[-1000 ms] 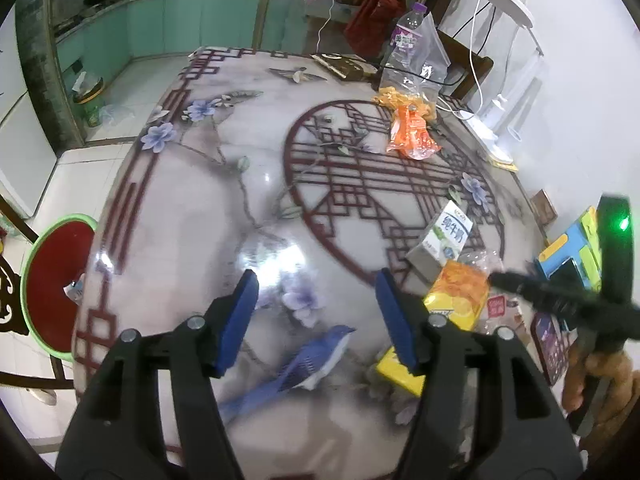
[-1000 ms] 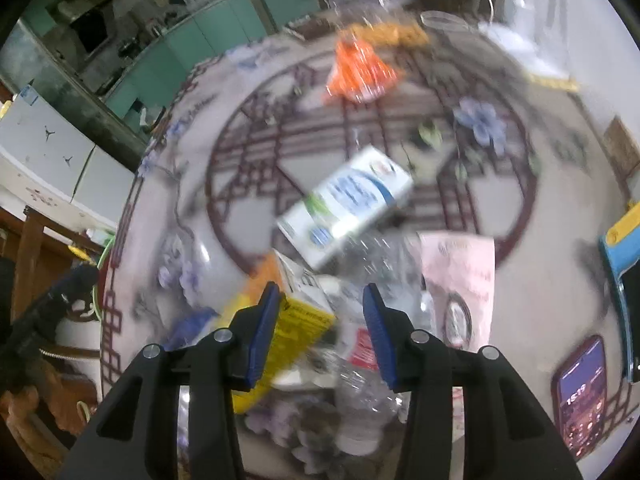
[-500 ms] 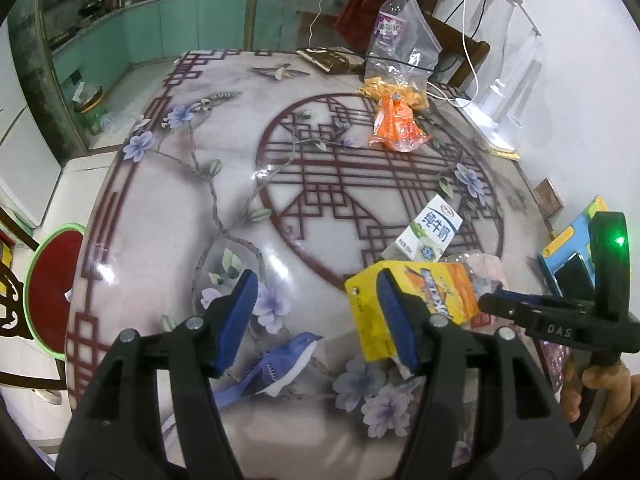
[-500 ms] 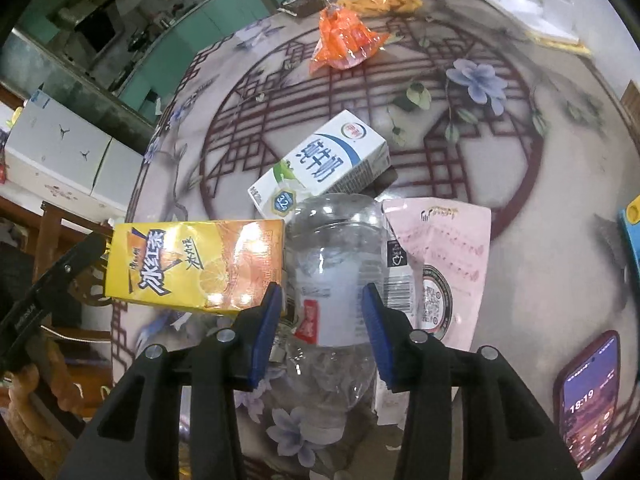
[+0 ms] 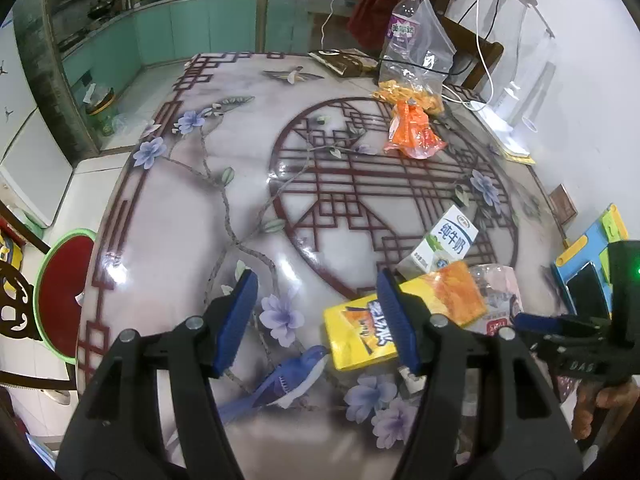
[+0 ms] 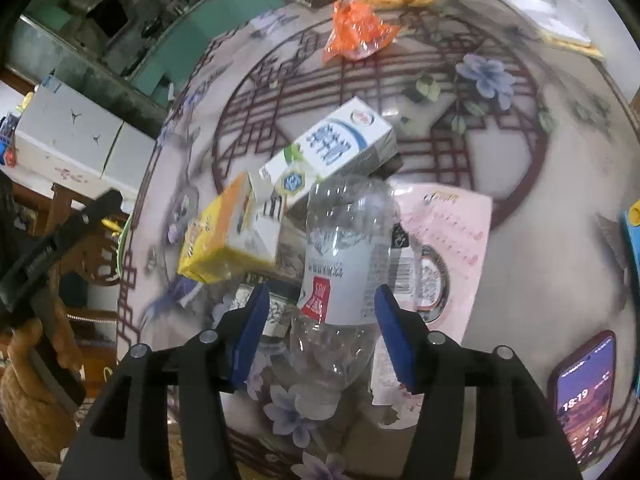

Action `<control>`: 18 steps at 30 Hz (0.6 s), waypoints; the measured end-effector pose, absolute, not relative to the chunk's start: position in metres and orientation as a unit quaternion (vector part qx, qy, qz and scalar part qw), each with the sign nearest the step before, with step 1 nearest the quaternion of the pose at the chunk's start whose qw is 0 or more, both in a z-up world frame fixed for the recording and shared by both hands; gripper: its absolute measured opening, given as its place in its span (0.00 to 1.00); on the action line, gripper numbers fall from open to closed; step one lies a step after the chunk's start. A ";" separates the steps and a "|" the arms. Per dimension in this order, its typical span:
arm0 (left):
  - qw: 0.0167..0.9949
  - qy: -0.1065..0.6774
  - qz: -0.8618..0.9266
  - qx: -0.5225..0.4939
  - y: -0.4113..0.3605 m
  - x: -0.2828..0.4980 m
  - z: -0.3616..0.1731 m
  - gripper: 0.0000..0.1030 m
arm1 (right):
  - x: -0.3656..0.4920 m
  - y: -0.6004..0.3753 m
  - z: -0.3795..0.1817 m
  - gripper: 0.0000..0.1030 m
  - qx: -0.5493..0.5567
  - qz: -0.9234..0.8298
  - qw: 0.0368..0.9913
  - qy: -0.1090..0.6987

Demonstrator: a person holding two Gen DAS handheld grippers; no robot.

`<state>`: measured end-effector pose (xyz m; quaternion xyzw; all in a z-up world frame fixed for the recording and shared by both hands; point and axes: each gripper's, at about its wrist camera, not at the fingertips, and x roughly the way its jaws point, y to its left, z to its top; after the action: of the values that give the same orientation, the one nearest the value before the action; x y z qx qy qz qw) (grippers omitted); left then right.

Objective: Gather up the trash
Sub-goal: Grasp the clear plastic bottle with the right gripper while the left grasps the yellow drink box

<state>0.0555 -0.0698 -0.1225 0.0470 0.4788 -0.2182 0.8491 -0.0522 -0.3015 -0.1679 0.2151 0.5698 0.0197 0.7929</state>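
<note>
A yellow juice carton (image 5: 362, 332) (image 6: 224, 236) lies on the patterned table beside a white milk carton (image 5: 444, 242) (image 6: 332, 146). A clear plastic bottle (image 6: 340, 264) lies over a pink wrapper (image 6: 448, 232). An orange wrapper (image 5: 412, 132) (image 6: 356, 32) lies farther back. My left gripper (image 5: 316, 320) is open, with the juice carton behind its right finger. My right gripper (image 6: 320, 332) is open around the bottle's lower body, pads a little apart from it.
A phone (image 6: 584, 392) lies at the table's right edge near a blue and yellow case (image 5: 588, 256). A clear bag with a bottle (image 5: 404, 28) and a white lamp base (image 5: 504, 128) stand at the back. A red stool (image 5: 60, 292) is left of the table.
The juice carton, upright half a second ago, has tipped over and lies flat. The right gripper has opened wider around the bottle. The left gripper has drawn back and up slightly.
</note>
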 end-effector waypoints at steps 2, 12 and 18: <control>0.846 0.479 -0.227 0.051 -0.074 0.055 -0.123 0.57 | -0.050 -0.298 -0.176 0.53 0.215 0.021 0.788 0.577; 0.818 0.465 -0.326 0.096 -0.103 0.048 -0.135 0.71 | -0.035 -0.297 -0.203 0.48 0.204 0.025 0.778 0.594; 0.768 0.444 -0.423 0.185 -0.131 0.042 -0.152 0.80 | -0.026 -0.316 -0.172 0.31 0.209 0.020 0.811 0.545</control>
<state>0.0420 -0.1306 -0.1516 0.1846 0.4441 -0.4227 0.7681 -0.0261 -0.3159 -0.1725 0.2093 0.5454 0.0197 0.8114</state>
